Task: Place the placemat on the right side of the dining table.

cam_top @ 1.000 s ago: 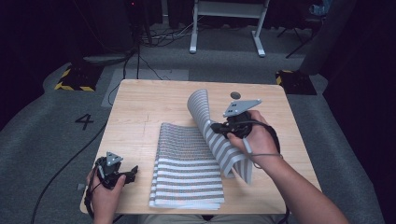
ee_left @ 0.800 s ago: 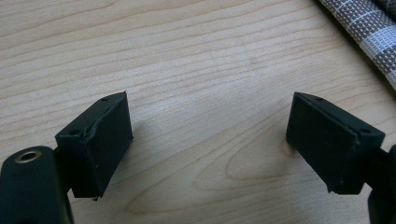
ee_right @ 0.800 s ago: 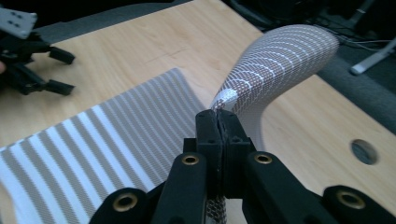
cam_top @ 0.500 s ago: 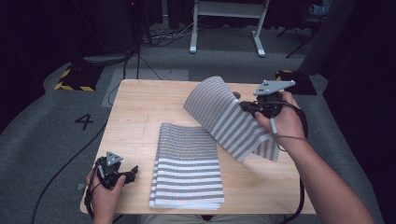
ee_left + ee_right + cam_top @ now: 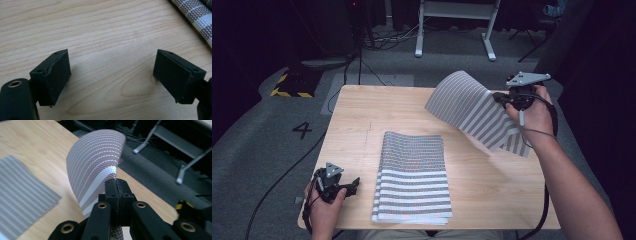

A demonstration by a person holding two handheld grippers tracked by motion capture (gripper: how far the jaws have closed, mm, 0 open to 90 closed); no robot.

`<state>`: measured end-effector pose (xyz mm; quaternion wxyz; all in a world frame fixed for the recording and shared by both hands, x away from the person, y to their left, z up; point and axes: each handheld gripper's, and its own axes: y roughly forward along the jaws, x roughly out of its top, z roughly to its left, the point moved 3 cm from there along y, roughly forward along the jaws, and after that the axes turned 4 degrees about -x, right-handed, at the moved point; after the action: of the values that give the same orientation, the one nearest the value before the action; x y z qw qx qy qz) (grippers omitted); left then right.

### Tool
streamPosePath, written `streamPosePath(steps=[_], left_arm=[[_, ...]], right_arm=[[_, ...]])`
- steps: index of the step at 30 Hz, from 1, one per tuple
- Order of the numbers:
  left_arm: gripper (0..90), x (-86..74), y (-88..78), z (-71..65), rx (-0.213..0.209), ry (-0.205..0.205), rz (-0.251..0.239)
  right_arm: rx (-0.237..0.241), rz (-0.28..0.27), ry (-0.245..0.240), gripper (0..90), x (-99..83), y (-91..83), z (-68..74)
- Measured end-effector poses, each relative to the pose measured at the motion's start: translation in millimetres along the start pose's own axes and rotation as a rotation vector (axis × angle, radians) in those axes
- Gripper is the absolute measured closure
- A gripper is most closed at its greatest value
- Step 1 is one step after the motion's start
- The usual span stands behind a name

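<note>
L gripper [image 5: 334, 184] sits low at the near-left corner of the desk [image 5: 362, 130], fingers [image 5: 53, 76] spread wide w/ nothing but bare wood between them. It's just beside the stack of striped mats [image 5: 413, 177], not touching, so it's free to pin the stack if it slides.

Mid-desk: the stack looks squared up, near edge close to my side of the desk.

Far right: R gripper [image 5: 504, 99] is clamped tight on one edge of a single striped mat [image 5: 474, 112], held up in the air past the stack, over the far-right part of the desk. The mat bows over and the free end hangs away from me.

To do it well, imo: keep the pinch firm, carry the mat level and clear of the stack so the hanging end doesn't drag or catch. Set the free end down first on open wood, then lay the rest flat before letting go.
</note>
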<state>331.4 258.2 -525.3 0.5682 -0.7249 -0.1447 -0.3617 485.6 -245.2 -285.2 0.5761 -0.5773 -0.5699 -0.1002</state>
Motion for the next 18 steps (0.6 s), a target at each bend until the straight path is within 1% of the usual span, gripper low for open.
streamPosePath(steps=[2, 4, 5, 6, 7, 8, 9, 10, 11, 12, 13, 14, 15, 16, 17, 18], left_arm=[[14.5, 0.0, 0.0, 0.0, 0.000, 0.000, 0.000], [14.5, 0.0, 0.0, 0.0, -0.001, 0.000, 0.000], [14.5, 0.0, 0.0, 0.0, -0.001, 0.000, 0.000], [14.5, 0.0, 0.1, 0.0, 0.000, 0.000, -0.001], [14.5, 0.0, -0.1, 0.0, 0.000, 0.001, 0.001], [14.5, 0.0, 0.0, -0.1, 0.002, 0.000, 0.000], [14.5, 0.0, 0.0, -0.1, 0.002, 0.000, 0.000], [14.5, 0.0, 0.0, -0.1, 0.001, 0.000, 0.000], [14.5, 0.0, 0.0, -0.1, 0.001, 0.000, 0.000], [14.5, 0.0, 0.0, -0.1, 0.001, 0.000, 0.000], [14.5, 0.0, 0.0, -0.1, 0.001, 0.000, 0.000], [14.5, 0.0, 0.0, -0.2, 0.001, 0.000, 0.000], [14.5, 0.0, 0.0, -0.2, 0.001, 0.000, 0.000], [14.5, 0.0, 0.1, -0.2, 0.002, 0.000, 0.000], [14.5, 0.0, 0.1, -0.2, 0.002, 0.000, 0.000], [14.5, 0.0, 0.0, -0.2, 0.001, 0.000, 0.000]], right_arm=[[-0.041, 0.006, -0.010, 88.9, -2.3, 3.8, -6.6], [-0.070, 0.008, -0.026, 88.9, -4.2, 6.1, -10.7], [-0.081, 0.013, -0.032, 88.9, -5.6, 6.8, -12.2], [-0.081, 0.013, -0.032, 88.9, -5.6, 6.8, -12.2], [-0.092, 0.014, -0.049, 88.9, -7.9, 8.3, -13.1], [-0.110, 0.025, -0.092, 88.8, -14.0, 11.5, -11.5], [-0.110, 0.025, -0.092, 88.8, -14.0, 11.5, -11.5], [-0.092, 0.042, -0.108, 88.8, -21.8, 14.7, -5.1], [-0.086, 0.047, -0.120, 88.8, -24.8, 15.8, -2.3], [-0.071, 0.055, -0.132, 88.8, -29.3, 17.2, 4.2], [-0.071, 0.055, -0.132, 88.8, -29.3, 17.2, 4.2], [-0.036, 0.064, -0.134, 88.7, -35.6, 18.6, 14.8], [-0.018, 0.064, -0.151, 88.7, -37.7, 17.8, 18.5], [0.002, 0.061, -0.149, 88.6, -38.8, 17.5, 22.3], [0.035, 0.065, -0.150, 88.6, -41.1, 16.8, 28.3], [0.061, 0.067, -0.140, 88.5, -42.8, 16.3, 34.3]])
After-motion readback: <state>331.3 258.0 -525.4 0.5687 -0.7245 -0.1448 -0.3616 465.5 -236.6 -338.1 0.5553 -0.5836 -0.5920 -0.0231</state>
